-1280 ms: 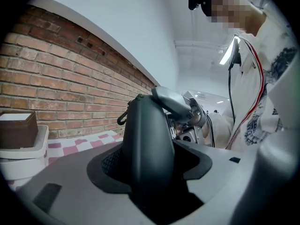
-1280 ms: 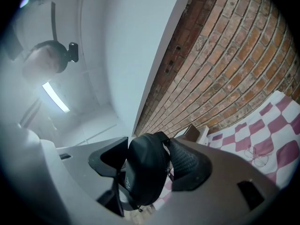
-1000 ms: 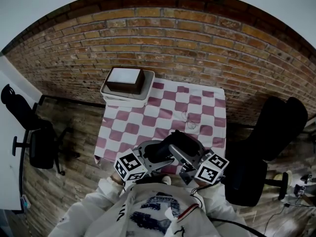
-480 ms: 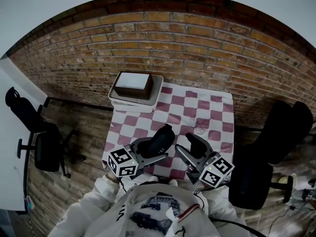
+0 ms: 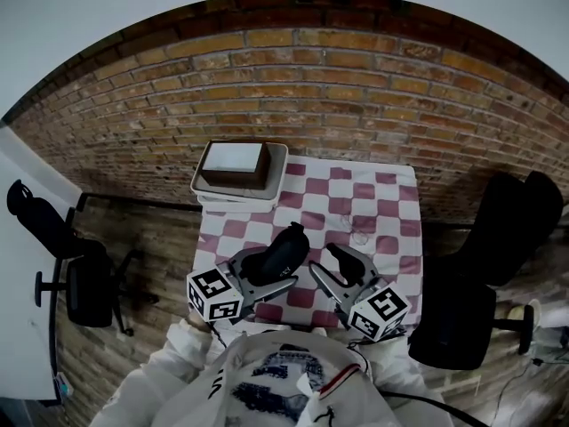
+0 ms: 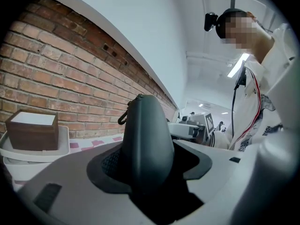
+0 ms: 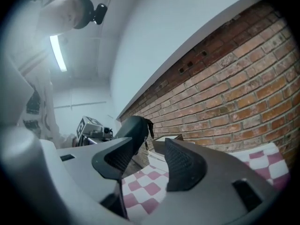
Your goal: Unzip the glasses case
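– Where's the glasses case (image 5: 289, 245)?

– In the left gripper (image 5: 272, 269). Its fingers (image 6: 108, 162) pinch the dark case from both sides at its near end. The rest of the case juts out toward the far side, over the near left part of the surface (image 5: 391, 205).

– Is the case touching the surface?

– No, it is held above the red and white checked cloth (image 5: 356, 192). A small loop (image 6: 123, 118) hangs off its far tip.

– And the right gripper (image 5: 338, 265)?

– It is just to the right of the case, with a gap between them. Its fingers (image 7: 183, 165) are spread and closing, and nothing sits between them. In the right gripper view the case shows past the left finger, not inside the gap.

– Anything else on the surface?

– A white tray (image 5: 277, 160) sits at the far left corner with a brown box (image 5: 233, 164) in it. A brick wall (image 5: 338, 78) rises beyond the far edge.
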Demonstrator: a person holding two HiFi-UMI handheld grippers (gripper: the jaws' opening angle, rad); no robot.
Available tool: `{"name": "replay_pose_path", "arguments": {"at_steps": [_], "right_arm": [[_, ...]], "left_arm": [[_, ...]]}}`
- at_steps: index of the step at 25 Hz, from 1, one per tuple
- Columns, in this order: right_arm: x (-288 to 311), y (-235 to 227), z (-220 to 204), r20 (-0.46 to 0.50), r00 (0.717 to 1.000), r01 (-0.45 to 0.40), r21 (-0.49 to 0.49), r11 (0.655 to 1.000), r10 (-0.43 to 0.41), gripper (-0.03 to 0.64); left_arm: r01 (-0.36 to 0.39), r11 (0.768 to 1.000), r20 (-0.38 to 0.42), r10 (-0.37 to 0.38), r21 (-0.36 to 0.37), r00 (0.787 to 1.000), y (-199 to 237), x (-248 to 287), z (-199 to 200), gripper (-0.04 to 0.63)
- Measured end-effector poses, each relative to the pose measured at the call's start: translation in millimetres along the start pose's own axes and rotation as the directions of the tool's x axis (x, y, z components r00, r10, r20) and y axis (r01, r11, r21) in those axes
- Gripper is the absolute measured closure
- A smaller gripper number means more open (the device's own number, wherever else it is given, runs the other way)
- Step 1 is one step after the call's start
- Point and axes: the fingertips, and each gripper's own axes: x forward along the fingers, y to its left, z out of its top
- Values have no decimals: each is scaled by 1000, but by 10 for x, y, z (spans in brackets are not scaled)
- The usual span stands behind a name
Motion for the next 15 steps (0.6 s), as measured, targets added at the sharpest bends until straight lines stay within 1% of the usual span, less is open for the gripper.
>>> {"name": "replay_pose_path", "arguments": {"at_steps": [2,4,6,10,15], "right_arm": [[4,-25,-17,-29,999,38,-90,995,-41,399],[13,-38,-36,-47,996,63,-149,987,-71,414],[24,-51,-56,-51,995,75,-166,983,-85,429],[33,-73,-133,-49,992,103,-167,981,-112,450],[51,-72,-134,-52,989,125,-223,967,-140,492]], "left_arm": [[11,1000,-16,-11,4,1000,5,17,6,304],[22,1000,-28,-22,12,999,0,34,15,304],[32,999,-44,-31,23,999,-5,60,27,304],[44,998,-76,-40,44,996,-12,95,35,304],[54,997,-107,-47,60,993,-22,95,37,304]]}}
